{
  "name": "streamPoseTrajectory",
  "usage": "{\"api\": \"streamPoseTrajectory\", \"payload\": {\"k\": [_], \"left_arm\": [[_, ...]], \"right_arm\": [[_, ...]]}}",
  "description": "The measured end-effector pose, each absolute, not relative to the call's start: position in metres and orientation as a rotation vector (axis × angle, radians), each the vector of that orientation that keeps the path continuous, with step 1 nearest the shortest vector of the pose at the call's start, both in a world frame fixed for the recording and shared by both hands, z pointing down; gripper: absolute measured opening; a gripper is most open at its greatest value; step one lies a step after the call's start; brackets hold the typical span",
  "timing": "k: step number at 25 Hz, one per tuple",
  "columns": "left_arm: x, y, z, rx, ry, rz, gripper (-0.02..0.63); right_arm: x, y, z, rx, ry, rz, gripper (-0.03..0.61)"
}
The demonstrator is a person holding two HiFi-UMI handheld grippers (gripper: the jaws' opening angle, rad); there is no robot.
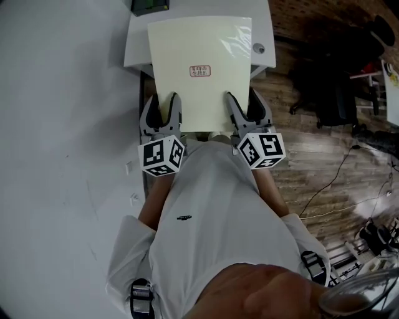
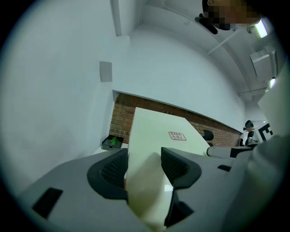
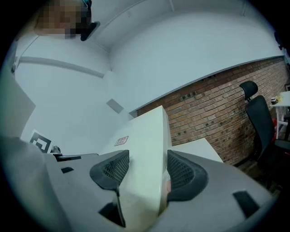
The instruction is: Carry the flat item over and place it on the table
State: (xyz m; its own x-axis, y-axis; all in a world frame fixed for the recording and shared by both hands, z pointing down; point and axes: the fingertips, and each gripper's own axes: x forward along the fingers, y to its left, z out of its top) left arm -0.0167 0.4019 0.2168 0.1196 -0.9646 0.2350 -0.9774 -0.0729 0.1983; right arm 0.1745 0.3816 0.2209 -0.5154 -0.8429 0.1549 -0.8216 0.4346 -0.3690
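Note:
A flat cream board (image 1: 199, 71) with a small red-printed label is held level over the white table (image 1: 136, 47). My left gripper (image 1: 163, 109) is shut on the board's near-left edge, and my right gripper (image 1: 244, 106) is shut on its near-right edge. In the left gripper view the cream board (image 2: 156, 145) runs between the dark ribbed pads (image 2: 113, 170) of my left gripper (image 2: 144, 168). The right gripper view shows the cream board (image 3: 145, 154) edge-on, clamped between the pads (image 3: 181, 172) of my right gripper (image 3: 146, 171). Clear film glints on the board's far-right corner.
A dark tray (image 1: 149, 6) with something green sits at the table's far-left end. A white wall (image 1: 62, 124) runs close along the left. A black office chair (image 1: 340, 81) and loose cables (image 1: 349, 180) stand on the wooden floor to the right.

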Motion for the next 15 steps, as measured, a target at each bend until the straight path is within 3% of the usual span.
{"api": "streamPoseTrajectory", "payload": {"k": [15], "left_arm": [[-0.055, 0.231, 0.240, 2.086, -1.798, 0.039, 0.227]], "right_arm": [[0.139, 0.218, 0.237, -1.595, 2.613, -0.674, 0.270]]}}
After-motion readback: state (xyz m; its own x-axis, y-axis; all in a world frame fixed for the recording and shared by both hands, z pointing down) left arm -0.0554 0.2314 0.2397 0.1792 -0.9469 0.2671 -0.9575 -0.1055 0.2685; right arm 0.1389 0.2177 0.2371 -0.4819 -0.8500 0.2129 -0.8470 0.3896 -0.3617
